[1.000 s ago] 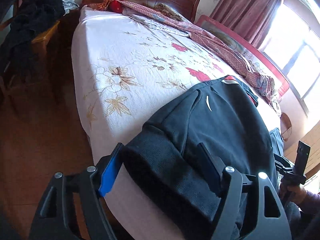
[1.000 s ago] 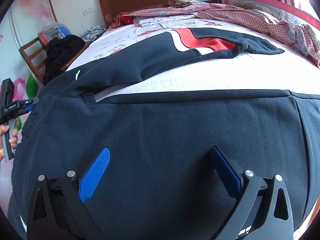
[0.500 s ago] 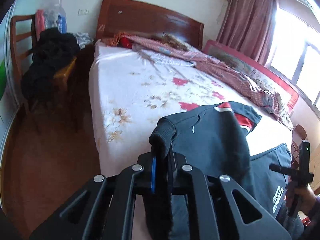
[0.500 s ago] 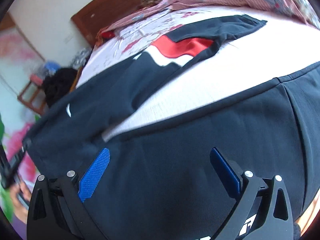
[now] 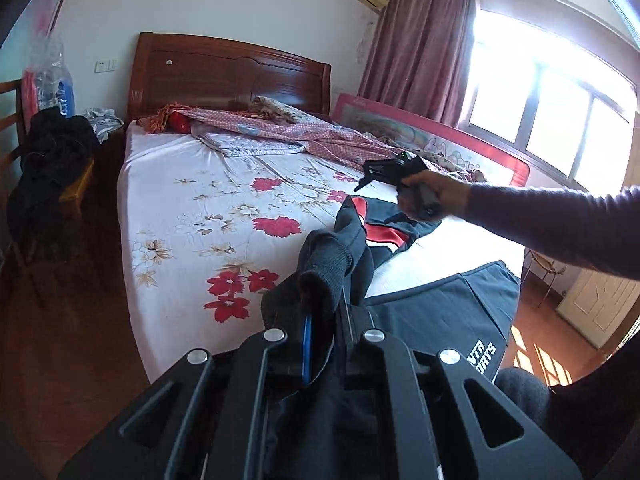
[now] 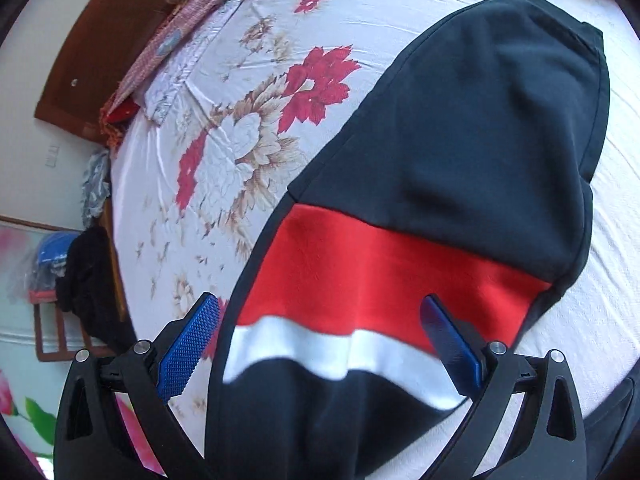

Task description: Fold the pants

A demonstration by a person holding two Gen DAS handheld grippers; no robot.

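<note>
Since a second ago, left gripper clamped the pants cuff and lifted; right gripper, jaws wide, hovers over the other leg, ready to pinch it.

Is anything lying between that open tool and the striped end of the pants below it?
Nothing visible. The right tool, jaws open, hovers directly over the red and white band of the pants, which lie on bare floral bedsheet. The rumpled pink blanket sits well off.

Matt fleecy cloth pants; glossy wooden headboard
</note>
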